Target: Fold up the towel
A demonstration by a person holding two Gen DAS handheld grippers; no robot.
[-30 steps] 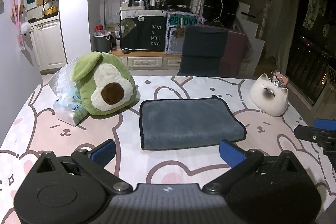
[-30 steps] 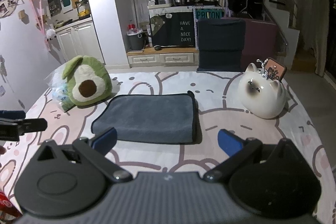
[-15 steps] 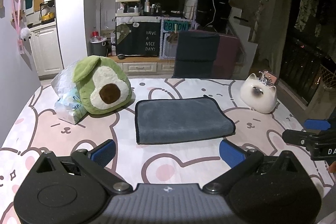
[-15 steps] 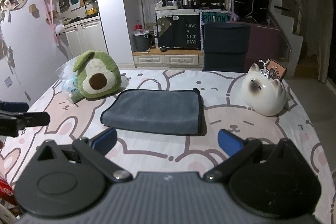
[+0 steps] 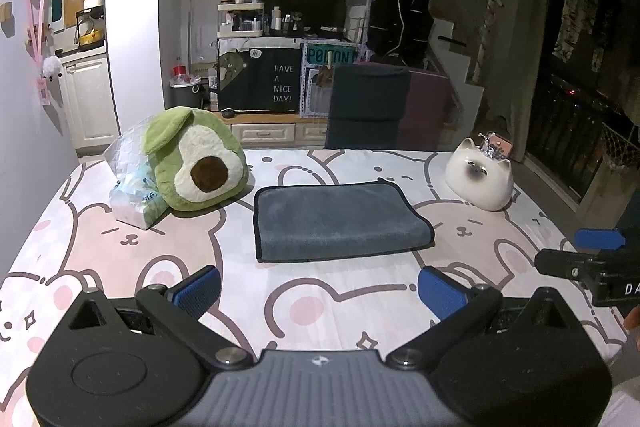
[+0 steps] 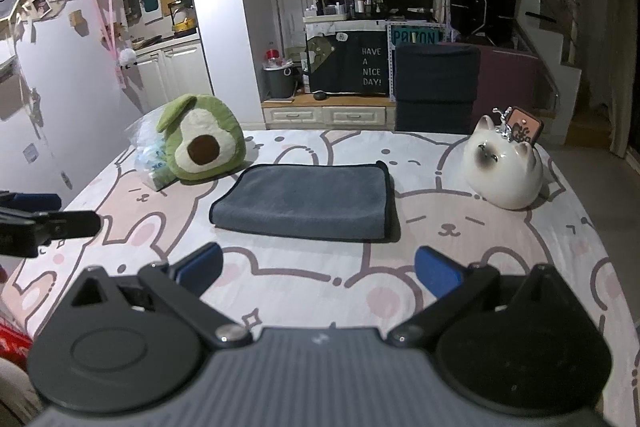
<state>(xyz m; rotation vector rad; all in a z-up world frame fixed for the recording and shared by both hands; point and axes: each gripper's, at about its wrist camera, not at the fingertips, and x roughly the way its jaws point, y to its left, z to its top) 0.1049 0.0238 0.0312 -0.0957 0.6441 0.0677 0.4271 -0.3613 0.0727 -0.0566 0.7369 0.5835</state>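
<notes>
the towel (image 5: pixel 340 221) is seen lying flat in the middle of the frame, on the bunny-print bench (image 5: pixel 120 247), already doubled over into a neat rectangle. the fold looks to be finished, or one more fold is yet to be made; that is a judgement only. nothing is gripped. the left tool (image 5: pixel 320 291) is held with its blue pads spread wide, low in the frame, apart from the towel's near edge. the right tool (image 6: pixel 318 269) is spread just as wide, also short of the cloth and empty.

if another fold is wanted, the near corners would have to be pinched, one by each tool, and carried across to the far edge.

the towel is grey-blue, plush, with a dark bound hem; its rounded folded edge is shown at lower right in the left view. an avocado cushion (image 5: pixel 196 161) is seen at its left, a white cat figure (image 5: pixel 480 181) well apart at right.
</notes>
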